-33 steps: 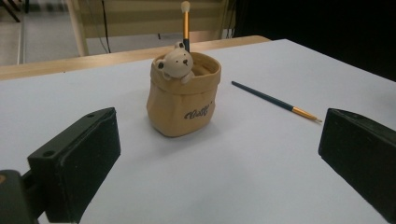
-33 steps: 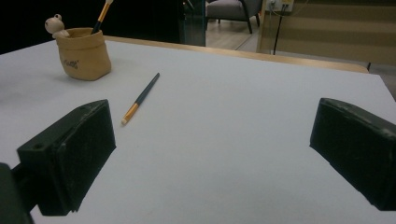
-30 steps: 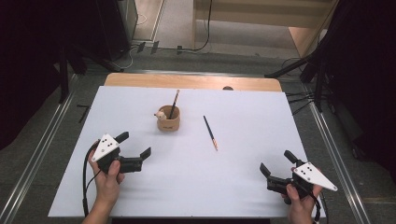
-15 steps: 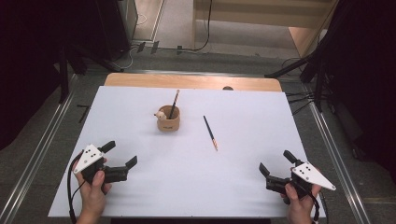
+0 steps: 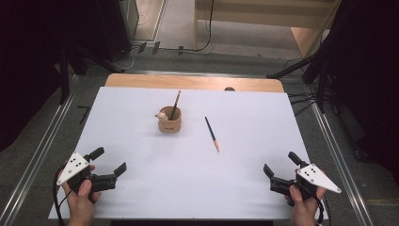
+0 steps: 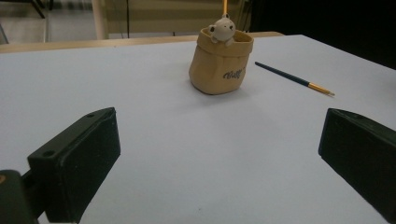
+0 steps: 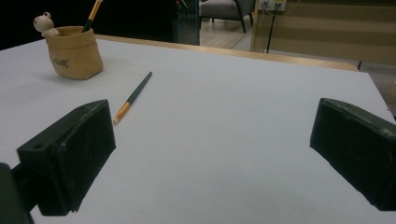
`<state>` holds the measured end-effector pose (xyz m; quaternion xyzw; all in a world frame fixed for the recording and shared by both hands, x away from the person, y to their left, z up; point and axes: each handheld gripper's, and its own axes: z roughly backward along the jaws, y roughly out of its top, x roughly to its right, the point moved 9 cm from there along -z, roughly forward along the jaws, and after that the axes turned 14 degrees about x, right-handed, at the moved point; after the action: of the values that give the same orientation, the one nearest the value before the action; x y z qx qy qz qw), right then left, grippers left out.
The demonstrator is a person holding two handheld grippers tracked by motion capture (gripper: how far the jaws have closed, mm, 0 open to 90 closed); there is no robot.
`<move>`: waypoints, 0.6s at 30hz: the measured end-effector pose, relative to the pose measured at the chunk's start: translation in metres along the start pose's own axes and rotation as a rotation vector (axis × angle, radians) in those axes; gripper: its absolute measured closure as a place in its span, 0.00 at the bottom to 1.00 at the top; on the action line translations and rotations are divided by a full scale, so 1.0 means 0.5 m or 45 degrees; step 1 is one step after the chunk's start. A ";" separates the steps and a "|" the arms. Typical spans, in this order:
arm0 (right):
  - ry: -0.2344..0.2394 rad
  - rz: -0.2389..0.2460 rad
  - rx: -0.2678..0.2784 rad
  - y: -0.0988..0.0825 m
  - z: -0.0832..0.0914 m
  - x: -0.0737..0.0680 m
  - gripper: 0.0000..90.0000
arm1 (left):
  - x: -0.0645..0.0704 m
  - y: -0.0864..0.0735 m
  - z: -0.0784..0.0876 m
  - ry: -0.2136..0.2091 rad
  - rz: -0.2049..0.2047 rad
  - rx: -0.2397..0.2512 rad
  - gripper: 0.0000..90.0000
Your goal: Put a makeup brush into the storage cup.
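Cup: a small tan cup [image 5: 170, 123] shaped like a sack, with a little bear figure on its rim, stands upright on the surface; it is the landmark for every place below.
Brush in cup: one brush [image 5: 176, 103] stands in the cup, leaning toward the far side.
Loose brush: a dark brush [image 5: 211, 133] with a gold band near its tip lies flat to the right of the cup, near it but apart, its tip on the side toward the person.
Left gripper: the left gripper [image 5: 110, 162] sits well apart from the cup, on the near left; jaws spread wide, nothing between them. A hand [image 5: 81, 200] holds it from below.
Right gripper: the right gripper [image 5: 280, 164] sits well apart from the cup, on the near right; jaws spread wide, nothing between them.
In the way: bare surface lies between each gripper and the cup; nothing stands between the right gripper and the loose brush.
Surface: a white sheet [image 5: 141, 188] covers it; beyond the cup a wooden edge [image 5: 141, 81] shows along the far side.
Room: a grey floor with metal rails on both sides of the surface, dark curtains left and right of it, cables on the floor beyond the cup, and a chair [image 7: 226, 7] far behind in the right gripper view.
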<state>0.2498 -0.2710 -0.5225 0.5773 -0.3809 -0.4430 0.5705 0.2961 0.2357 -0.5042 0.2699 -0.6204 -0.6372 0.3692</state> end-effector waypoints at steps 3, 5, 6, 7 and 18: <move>-0.006 0.003 0.004 0.001 0.002 0.003 0.00 | -0.009 0.001 0.007 0.013 0.002 0.005 0.00; -0.008 0.004 0.003 0.002 0.001 0.004 0.00 | -0.015 0.002 0.014 0.022 -0.001 0.005 0.00; -0.007 0.004 0.003 0.002 0.001 0.004 0.00 | -0.019 0.002 0.017 0.024 0.001 0.009 0.00; -0.009 0.002 0.003 0.002 0.000 0.004 0.00 | -0.021 0.002 0.019 0.027 0.004 0.013 0.00; 0.004 0.010 0.001 0.001 -0.004 -0.002 0.00 | -0.021 -0.003 0.018 0.025 -0.010 -0.006 0.00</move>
<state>0.2515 -0.2692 -0.5220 0.5766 -0.3824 -0.4399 0.5725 0.2948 0.2495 -0.5062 0.2778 -0.6142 -0.6373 0.3734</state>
